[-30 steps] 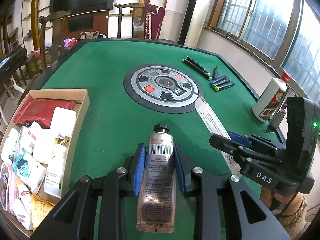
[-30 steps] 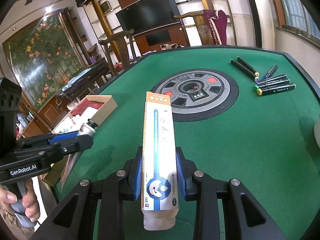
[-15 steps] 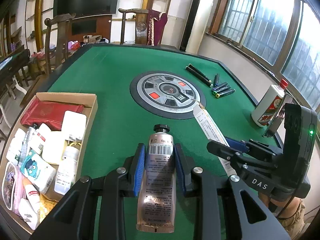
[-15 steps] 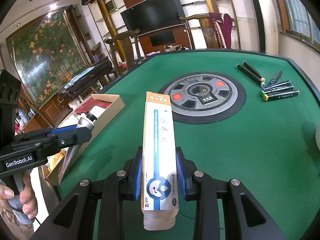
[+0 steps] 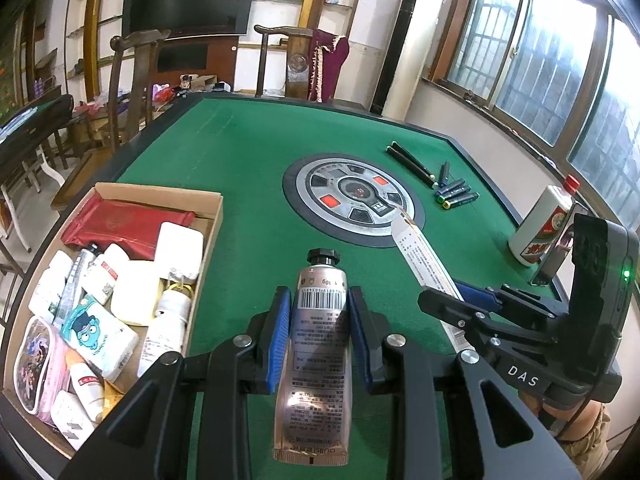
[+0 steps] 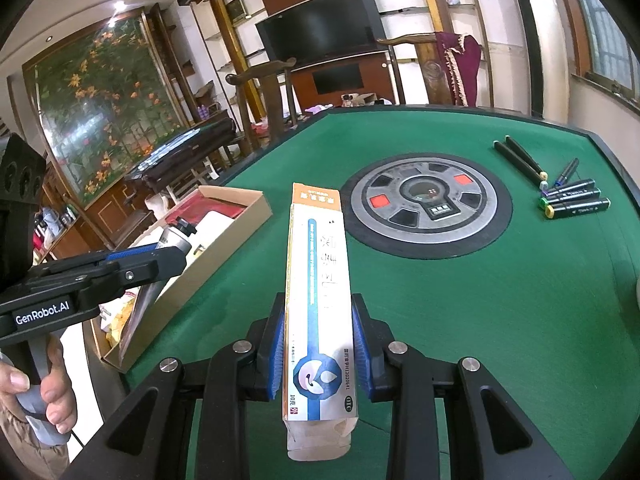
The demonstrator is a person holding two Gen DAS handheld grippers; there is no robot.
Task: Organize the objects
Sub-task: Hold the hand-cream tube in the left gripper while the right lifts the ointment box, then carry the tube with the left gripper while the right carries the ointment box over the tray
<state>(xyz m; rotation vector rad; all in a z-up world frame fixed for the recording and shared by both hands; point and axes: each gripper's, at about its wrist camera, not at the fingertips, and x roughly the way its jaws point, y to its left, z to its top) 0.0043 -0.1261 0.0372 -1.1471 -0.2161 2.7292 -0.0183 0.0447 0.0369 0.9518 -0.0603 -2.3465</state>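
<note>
My left gripper [image 5: 319,300] is shut on a silver cream tube [image 5: 316,356] with a black cap, held above the green table's front edge. My right gripper [image 6: 318,312] is shut on a long white and orange carton [image 6: 318,280], also held above the table. The right gripper with its carton shows in the left wrist view [image 5: 460,296], to the right of the tube. The left gripper with the tube shows in the right wrist view [image 6: 168,248], over the cardboard box [image 6: 224,248]. The box [image 5: 208,240] lies at the left and holds several toiletries and a red pouch.
A round grey panel [image 5: 356,200] sits in the middle of the green table [image 5: 240,168]. Several markers and pens [image 5: 452,192] lie at the far right. A white bottle with a red cap [image 5: 544,224] stands at the right edge. Chairs stand behind the table.
Both grippers have risen and pulled back a little with their loads. The left view has tilted up, showing more of the box and the room.
</note>
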